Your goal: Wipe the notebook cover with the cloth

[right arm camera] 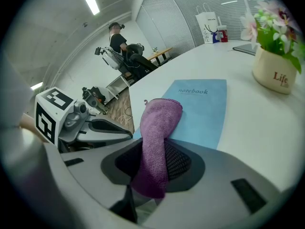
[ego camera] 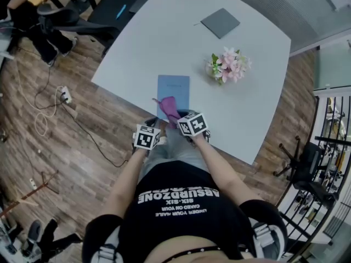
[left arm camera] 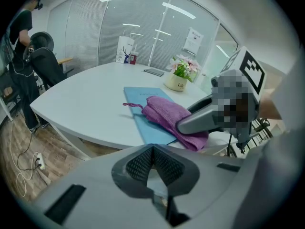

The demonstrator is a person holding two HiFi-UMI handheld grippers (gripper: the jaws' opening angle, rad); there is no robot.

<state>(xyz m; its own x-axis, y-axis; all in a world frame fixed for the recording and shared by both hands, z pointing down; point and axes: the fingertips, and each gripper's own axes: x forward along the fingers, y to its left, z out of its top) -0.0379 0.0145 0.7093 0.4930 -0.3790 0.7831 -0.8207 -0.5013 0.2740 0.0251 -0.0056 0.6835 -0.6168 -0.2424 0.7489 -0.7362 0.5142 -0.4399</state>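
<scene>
A light blue notebook (ego camera: pixel 173 93) lies flat on the white table (ego camera: pixel 164 43), close to its near edge; its cover (right arm camera: pixel 200 106) reads "notebook". My right gripper (ego camera: pixel 184 119) is shut on a purple cloth (right arm camera: pixel 155 142), whose free end (ego camera: pixel 168 104) drapes onto the notebook's near part. The cloth (left arm camera: pixel 171 116) rests on the notebook (left arm camera: pixel 143 104) in the left gripper view. My left gripper (ego camera: pixel 147 126) hovers at the table edge left of the right one, jaws closed together with nothing between them (left arm camera: pixel 152 163).
A pot of pink flowers (ego camera: pixel 227 66) stands right of the notebook. A dark grey tablet (ego camera: pixel 220 22) lies at the table's far side. Office chairs (ego camera: pixel 98 12) stand at the far left, with a person (left arm camera: pixel 21 46) nearby. Cables and a power strip (ego camera: pixel 64 95) lie on the wooden floor.
</scene>
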